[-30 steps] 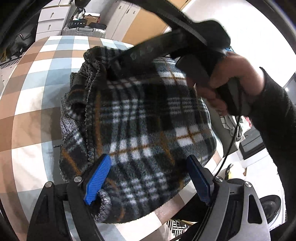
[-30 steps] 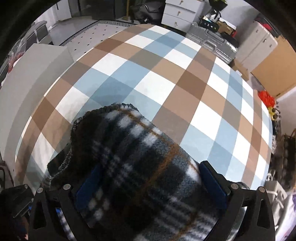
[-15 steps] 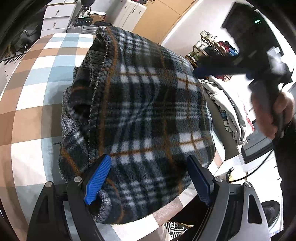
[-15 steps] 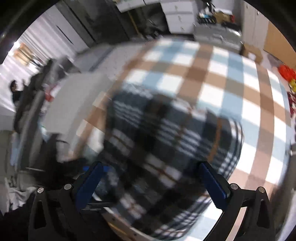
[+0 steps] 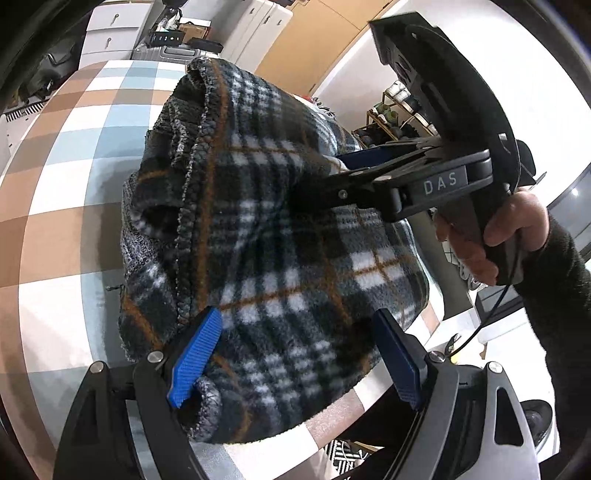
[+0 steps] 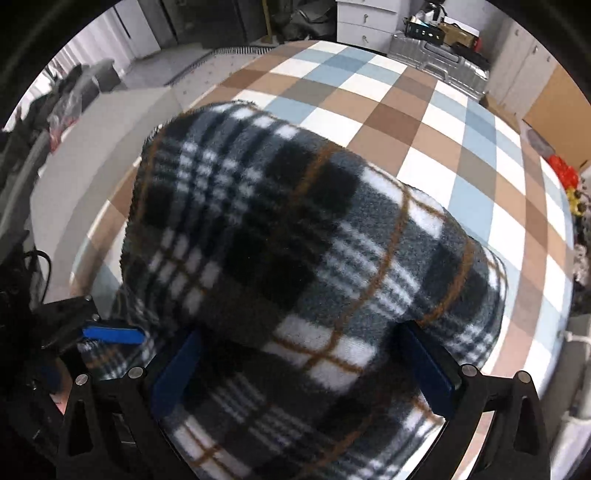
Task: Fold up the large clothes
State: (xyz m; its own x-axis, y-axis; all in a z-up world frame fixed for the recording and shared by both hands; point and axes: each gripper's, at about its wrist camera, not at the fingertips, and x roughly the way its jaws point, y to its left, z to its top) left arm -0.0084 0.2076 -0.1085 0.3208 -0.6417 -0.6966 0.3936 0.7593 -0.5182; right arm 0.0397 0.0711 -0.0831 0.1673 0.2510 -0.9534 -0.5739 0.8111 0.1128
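A black, white and orange plaid fleece garment (image 5: 280, 236) lies folded in a thick bundle on the checked tabletop (image 5: 55, 155). My left gripper (image 5: 295, 354) is open, its blue pads on either side of the bundle's near end. My right gripper (image 6: 303, 365) is open too, and the fleece (image 6: 295, 236) bulges between its blue pads. In the left wrist view the right gripper (image 5: 347, 166) comes in from the right and its fingers press against the bundle's right side. The left gripper's blue pad (image 6: 110, 334) shows at the lower left of the right wrist view.
The table's near edge (image 5: 332, 417) runs just below the bundle. White drawers (image 5: 110, 33) and a silver suitcase (image 6: 439, 62) stand beyond the far side. A shelf with small items (image 5: 391, 122) is at the right. Bare checked cloth (image 6: 461, 147) stretches behind the bundle.
The right gripper swung off the top of the bundle, away to the right, then came back against its right side. The left gripper and the bundle's near end stayed put.
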